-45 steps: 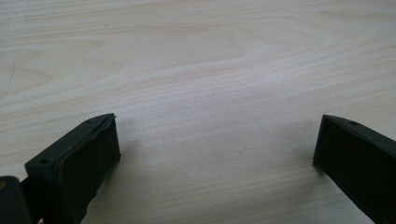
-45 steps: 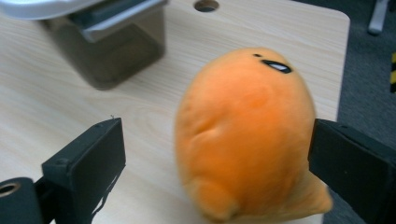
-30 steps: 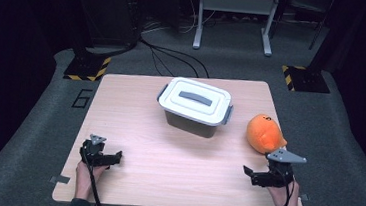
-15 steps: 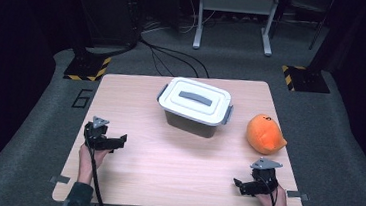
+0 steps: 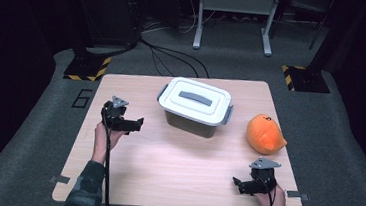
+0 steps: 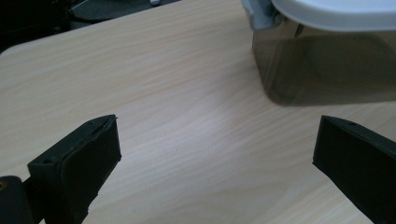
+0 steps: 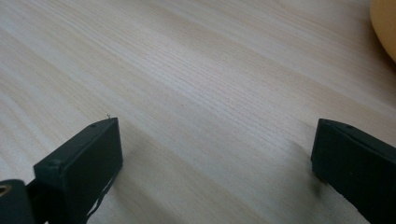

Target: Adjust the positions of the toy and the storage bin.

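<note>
The left gripper (image 5: 136, 124), jaws spread wide and holding nothing, points at the lidded storage box (image 5: 195, 107) mid-table, so the reach toward its near latch (image 6: 262, 13) seems underway. The right gripper (image 5: 238, 184) rests wide and empty near the table's front edge, the orange plush toy (image 5: 264, 134) nearby; next, the left should probably close in on the latch.

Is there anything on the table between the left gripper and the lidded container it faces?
Nothing visible. Bare table lies between the open left gripper and the container, whose near wall shows past the jaws in the left gripper view.

A white number "6" in an outlined box (image 5: 81, 98) stands on the grey floor, left of the table (image 5: 164, 181); no other text is readable
</note>
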A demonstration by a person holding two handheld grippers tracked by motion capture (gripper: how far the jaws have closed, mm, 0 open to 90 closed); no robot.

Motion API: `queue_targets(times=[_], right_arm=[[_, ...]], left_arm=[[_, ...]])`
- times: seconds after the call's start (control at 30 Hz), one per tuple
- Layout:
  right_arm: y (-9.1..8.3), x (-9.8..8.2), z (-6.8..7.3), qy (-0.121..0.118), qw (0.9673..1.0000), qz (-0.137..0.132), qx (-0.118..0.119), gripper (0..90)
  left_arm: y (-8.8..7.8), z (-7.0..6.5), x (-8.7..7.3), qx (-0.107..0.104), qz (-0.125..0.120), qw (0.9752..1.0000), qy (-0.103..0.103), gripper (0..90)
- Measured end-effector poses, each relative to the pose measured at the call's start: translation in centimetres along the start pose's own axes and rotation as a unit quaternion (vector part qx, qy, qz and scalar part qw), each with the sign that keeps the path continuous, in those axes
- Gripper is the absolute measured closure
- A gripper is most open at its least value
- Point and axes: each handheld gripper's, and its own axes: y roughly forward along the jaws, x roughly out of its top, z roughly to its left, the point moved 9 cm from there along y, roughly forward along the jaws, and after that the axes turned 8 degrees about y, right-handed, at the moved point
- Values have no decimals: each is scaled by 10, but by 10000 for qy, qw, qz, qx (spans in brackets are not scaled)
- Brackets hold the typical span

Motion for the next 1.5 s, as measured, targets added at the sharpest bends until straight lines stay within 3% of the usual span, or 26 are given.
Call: queue_targets(times=[0.2,0.5,0.7,1.0,1.1,1.13,1.23,1.37,1.5], right_arm=[[0,1,-2,5,10000,-37,-20,19],[0,1,-2,48,10000,-45,-32,27],[0,1,-3,59,9999,-76,-56,32],[0,1,-2,39,10000,-81,1,48],[0,1,-1,46,10000,-79,12,49],[0,1,-1,46,10000,-79,12,49],[-1,1,-2,21,10000,-75,21,56],[-1,1,-1,22,10000,-90,27,59],[-1,1,-1,17,10000,-95,25,60]], left_arm=[[9,-5,32,-109,-52,9998,157,11],[30,-11,66,-165,-28,9993,333,41],[49,-15,85,-157,145,9986,491,64],[73,-20,96,-159,361,9973,614,167],[79,-23,97,-245,378,9968,653,269],[79,-24,97,-297,363,9968,648,269],[77,-29,97,-466,301,9963,658,388],[75,-34,96,-471,201,9962,700,508],[70,-37,92,-572,228,9960,654,564]])
